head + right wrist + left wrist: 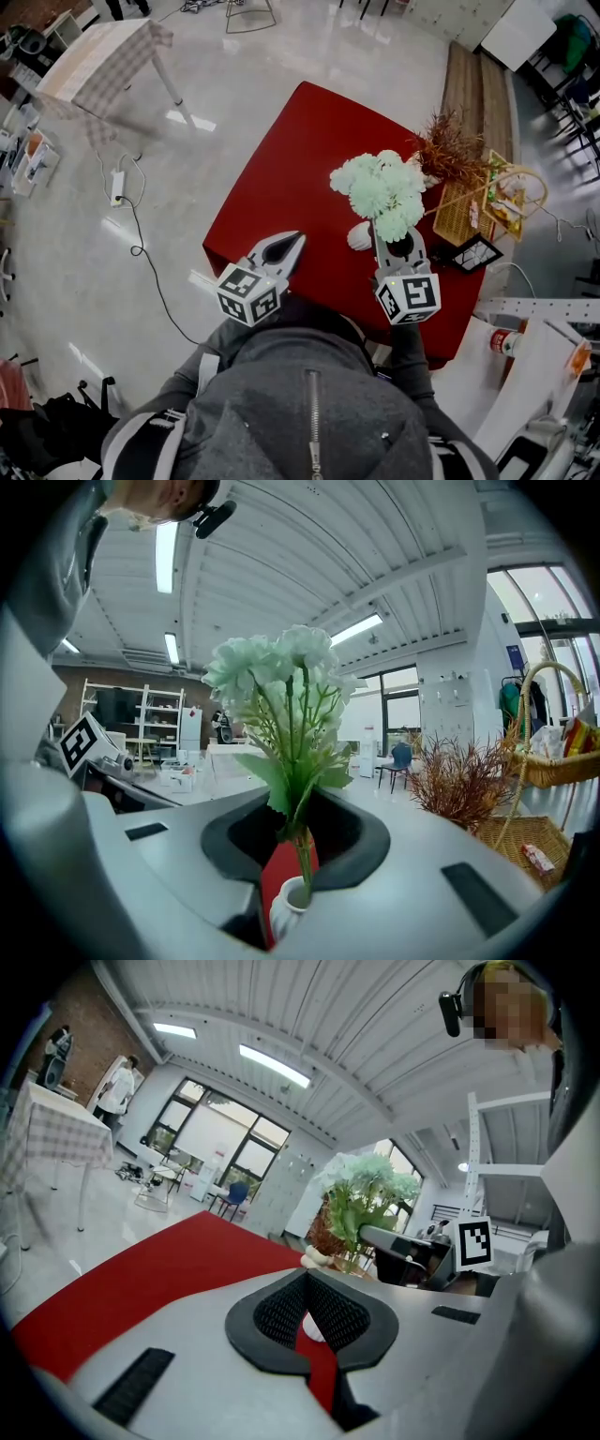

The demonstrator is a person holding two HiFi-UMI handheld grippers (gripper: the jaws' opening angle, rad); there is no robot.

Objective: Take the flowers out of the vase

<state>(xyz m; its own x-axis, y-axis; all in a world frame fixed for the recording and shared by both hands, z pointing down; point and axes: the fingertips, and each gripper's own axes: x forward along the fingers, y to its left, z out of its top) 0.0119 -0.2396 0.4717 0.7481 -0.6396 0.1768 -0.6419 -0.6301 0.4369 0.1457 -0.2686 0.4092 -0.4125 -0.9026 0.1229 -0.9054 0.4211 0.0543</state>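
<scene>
over the red counter, right gripper jaws pinch the flowers above the vase, set for lifting; left gripper jaws closed, empty.

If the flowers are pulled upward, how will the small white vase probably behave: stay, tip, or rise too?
The vase looks small beside the tall, top-heavy flowers, so it is probably light and apt to tip. Its mouth looks narrow, so it may rise with them.
</scene>
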